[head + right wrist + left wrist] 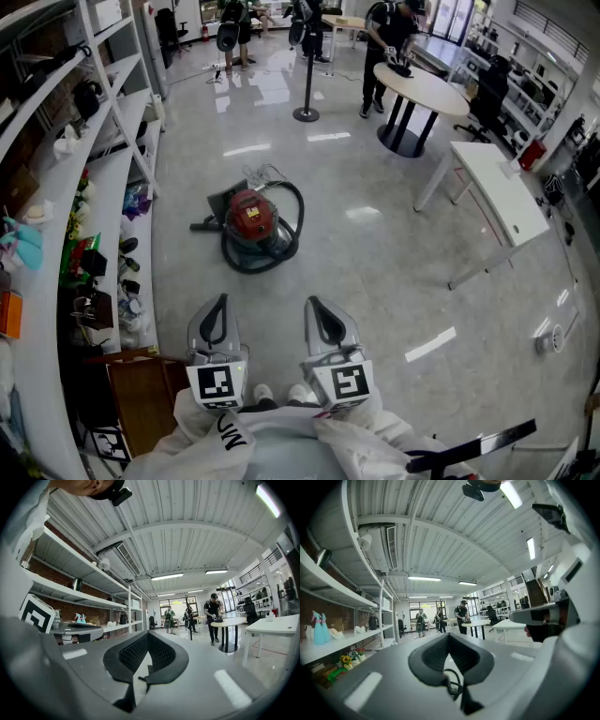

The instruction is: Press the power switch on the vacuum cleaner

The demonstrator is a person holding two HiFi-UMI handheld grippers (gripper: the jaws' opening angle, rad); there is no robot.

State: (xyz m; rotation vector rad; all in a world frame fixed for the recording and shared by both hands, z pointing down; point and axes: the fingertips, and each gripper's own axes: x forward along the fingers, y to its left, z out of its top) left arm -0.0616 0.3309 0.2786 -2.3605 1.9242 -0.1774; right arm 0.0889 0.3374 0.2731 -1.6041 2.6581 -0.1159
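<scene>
**Shelves** (103,178): white, cluttered, running down the left edge of the head view.

**Left gripper** (221,302): lower centre-left, pointing up the frame. In its own view (449,637) the jaw tips meet and nothing is held. Bare floor and a loop of hose show through the gap behind the tips.

**Vacuum cleaner** (253,220): a round canister with a red top, standing on the floor (375,272) at the middle of the frame. It lies straight ahead of both grippers and well apart from them. Its line falls between the two and somewhat closer to the left one, so the left is judged the nearer tool. The body is round, with no clear long axis.

**Hose** (292,217): dark, curling round the canister's right and lower sides.

**Power switch**: too small to pick out; judged to sit on the red top, so a press would come from above.

**Right gripper** (312,304): lower centre-right, parallel to the left. In its own view (147,634) the jaw tips are closed together, with nothing gripped.

**Round table** (422,89): upper right, with people standing near it.

**White desk** (497,192): right of centre.
</scene>
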